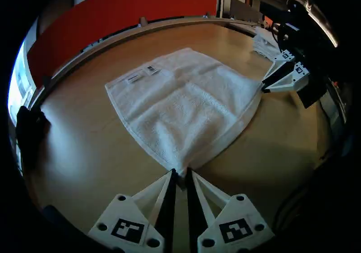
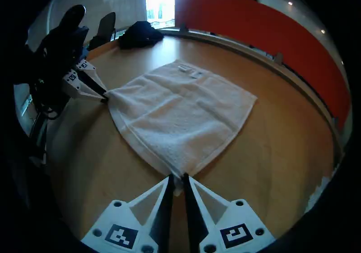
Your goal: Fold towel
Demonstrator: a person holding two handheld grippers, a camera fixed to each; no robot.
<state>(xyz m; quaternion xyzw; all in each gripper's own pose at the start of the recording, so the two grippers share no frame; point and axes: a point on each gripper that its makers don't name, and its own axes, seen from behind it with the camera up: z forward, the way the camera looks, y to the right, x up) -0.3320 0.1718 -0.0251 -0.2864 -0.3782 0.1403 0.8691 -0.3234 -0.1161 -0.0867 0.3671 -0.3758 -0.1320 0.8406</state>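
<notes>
The white terry towel (image 1: 185, 104) (image 2: 180, 113) lies spread flat on the light wooden table (image 1: 90, 154) (image 2: 280, 154), its sewn labels (image 1: 144, 72) at the far edge, toward the red partition panel (image 1: 122, 9). The left gripper (image 1: 180, 174) is closed narrow, both fingers pinching the towel's near corner. The right gripper (image 2: 177, 178) is likewise clamped on the neighbouring corner, and that edge is slightly raised.

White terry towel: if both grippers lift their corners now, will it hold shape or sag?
Likely sags: the white terry towel lies limp, corners pinched by left gripper and right gripper. Its nubby pile probably resists slipping out.
</notes>
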